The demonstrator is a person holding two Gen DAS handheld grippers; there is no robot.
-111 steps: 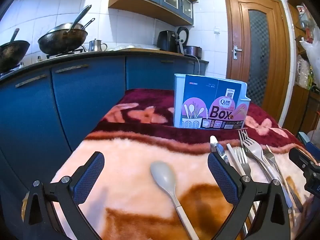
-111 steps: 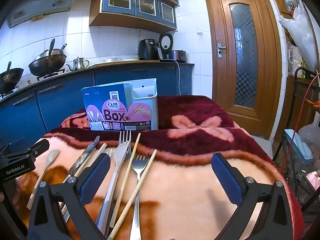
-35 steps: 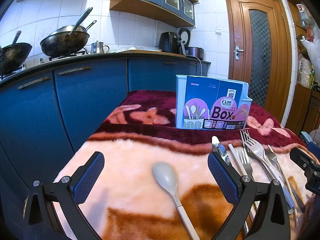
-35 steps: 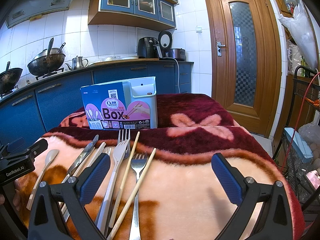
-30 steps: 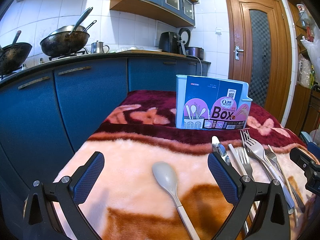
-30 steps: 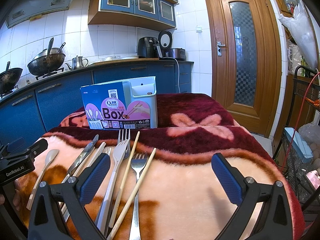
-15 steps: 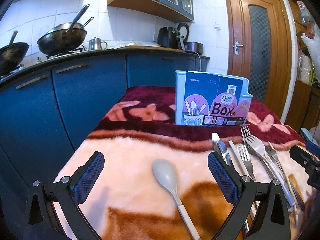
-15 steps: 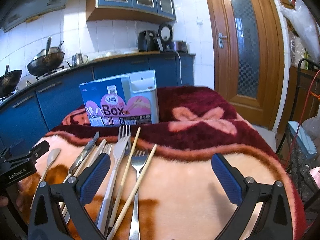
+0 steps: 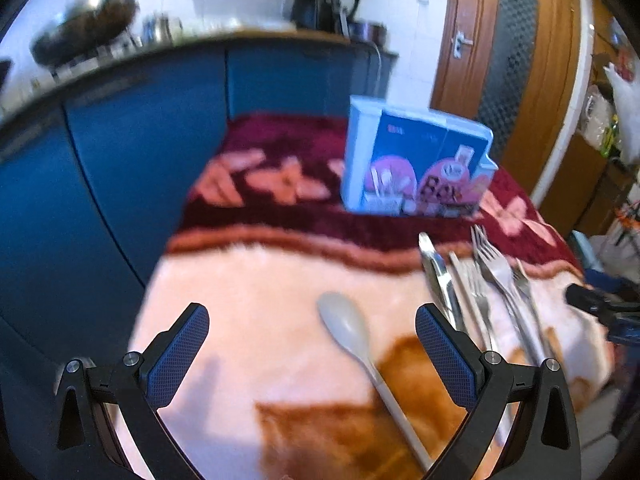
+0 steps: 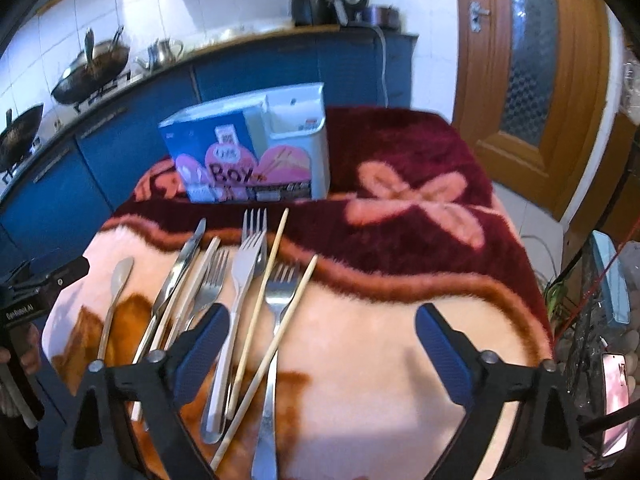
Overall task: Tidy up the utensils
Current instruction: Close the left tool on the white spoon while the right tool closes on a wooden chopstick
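Change: both cameras have tipped downward since half a second ago, so the table fills more of each view; the utensils lie where they lay before
Left gripper point(image 9: 312, 344): spread wide, nothing between the pads; hovering above the blanket, with the spoon's bowl between its fingers, nearer the right one
Right gripper point(image 10: 322, 346): fingers set wide apart, holding nothing; its left finger point(image 10: 202, 350) hangs over the handles of the pile
Spoon point(image 9: 352, 332): pale grey bowl, light handle running toward the camera; lying alone on the peach part of the blanket point(image 9: 248, 280), left of the rest
Knife point(image 10: 182, 264): steel, at the left edge of the pile, tip pointing toward the box
Forks point(image 10: 250, 252): several with tines toward the box; one has a white handle; they overlap near the handles
Chopsticks point(image 10: 268, 280): two pale sticks, laid slantwise across the forks
Utensil box point(image 10: 248, 152): standing upright on the dark red end of the blanket, beyond the cutlery and apart from it; blue and pink packaging sleeve around a white holder
Room: blue kitchen cabinets point(image 9: 120, 128) behind; wooden door point(image 10: 532, 60) at right; left view blurred
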